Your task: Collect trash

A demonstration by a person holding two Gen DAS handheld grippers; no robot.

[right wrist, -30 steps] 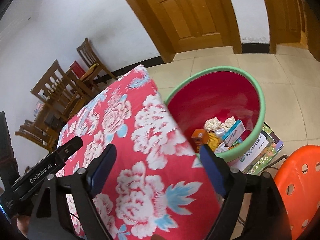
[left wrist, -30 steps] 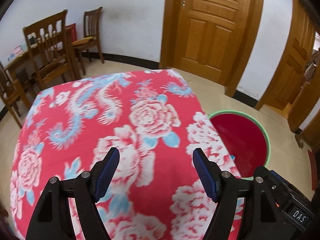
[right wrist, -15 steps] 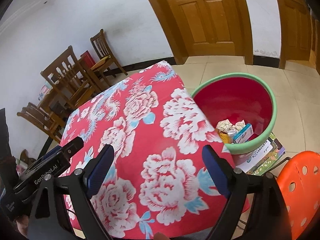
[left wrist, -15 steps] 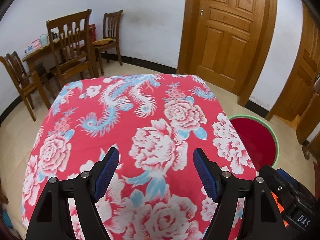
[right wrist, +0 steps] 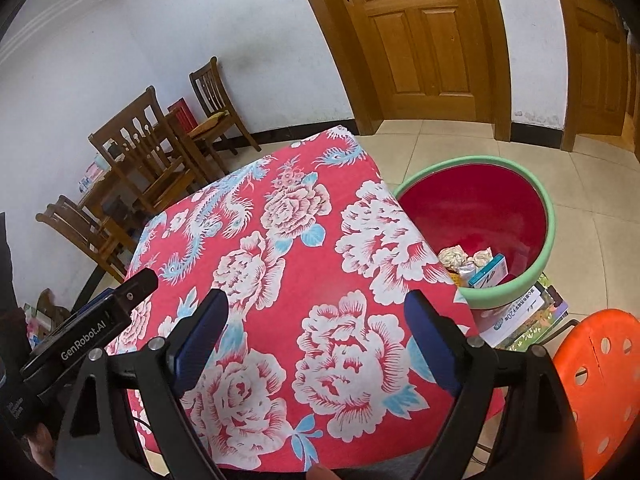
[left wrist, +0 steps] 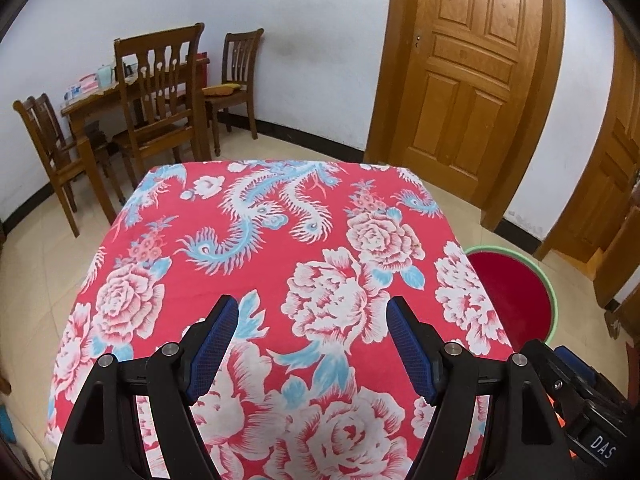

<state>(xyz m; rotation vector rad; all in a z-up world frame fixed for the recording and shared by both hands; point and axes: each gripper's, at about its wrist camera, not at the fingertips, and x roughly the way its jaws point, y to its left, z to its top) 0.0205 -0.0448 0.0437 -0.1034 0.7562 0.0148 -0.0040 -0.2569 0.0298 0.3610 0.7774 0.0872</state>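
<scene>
The left gripper [left wrist: 312, 316] is held with its jaws spread wide and nothing between them, above the red floral tablecloth [left wrist: 256, 248]. "GenRobot.AI" can be read on its body in the right wrist view. The right gripper [right wrist: 316, 312] is likewise gaping and empty over the cloth; "DAS" is printed on its housing. Ahead and to the right of its jaws, a green-rimmed red bin [right wrist: 548, 240] holds crumpled paper [right wrist: 452, 258] and a blue-white box [right wrist: 490, 274]. Booklets [right wrist: 516, 316] lie beneath, an orange stool [right wrist: 600, 372] beside.
</scene>
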